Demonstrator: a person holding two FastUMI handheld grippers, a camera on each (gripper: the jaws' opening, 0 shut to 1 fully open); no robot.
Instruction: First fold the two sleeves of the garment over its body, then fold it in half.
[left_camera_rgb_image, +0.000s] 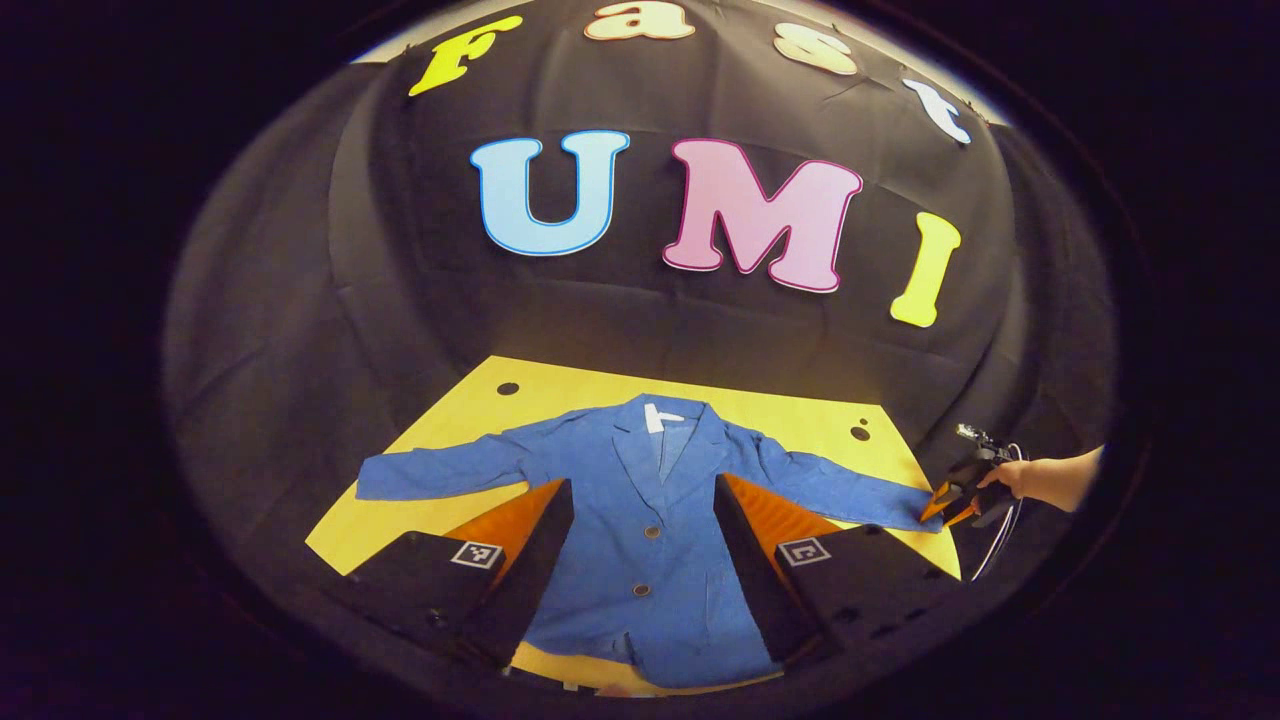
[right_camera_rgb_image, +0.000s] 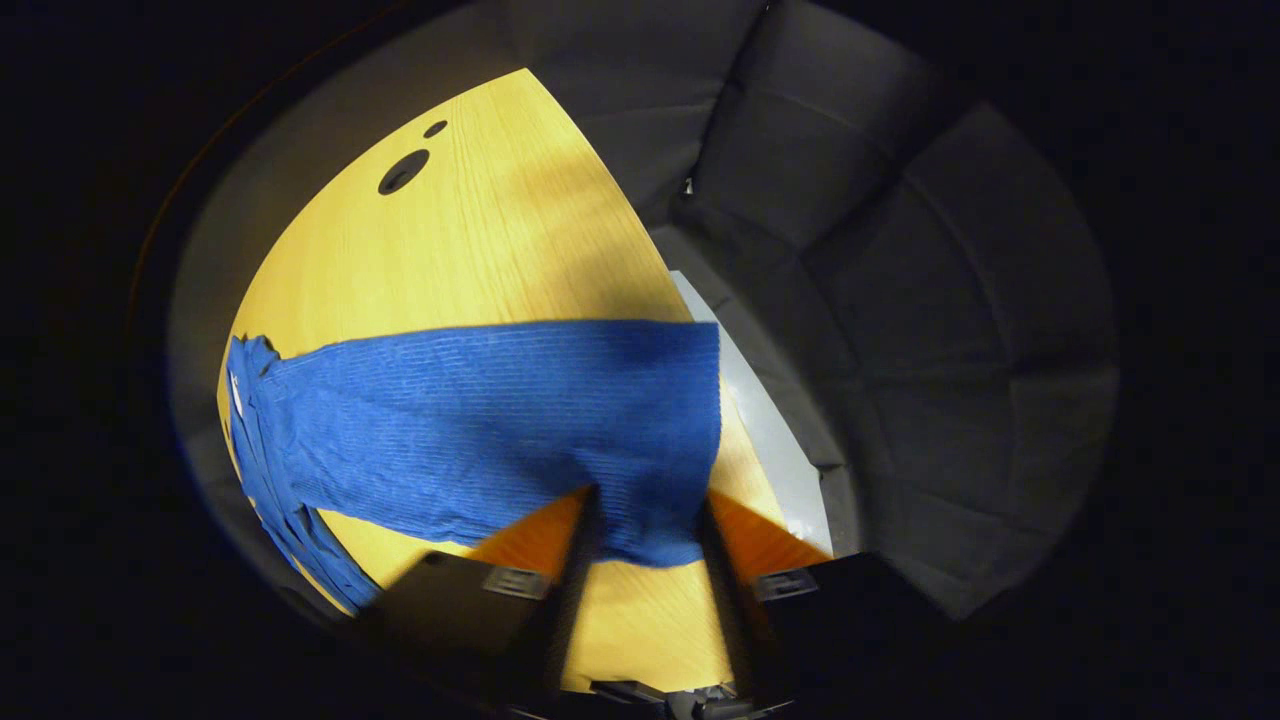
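Blue jacket (left_camera_rgb_image: 650, 530) lay flat, face up on the yellow table (left_camera_rgb_image: 470, 405), both sleeves out to the sides, collar toward the far wall. Right gripper (right_camera_rgb_image: 645, 560) was down at the cuff of one sleeve (right_camera_rgb_image: 480, 430), fingers spread w/ the cuff edge in the gap betw. them, not yet pinched; sleeve's long axis ran away from the fingers toward the body, so the fold looked like a straight carry inward. Left gripper (left_camera_rgb_image: 645, 560) hovered over the hem w/ fingers apart, holding nothing, other sleeve (left_camera_rgb_image: 440, 472) off to its left
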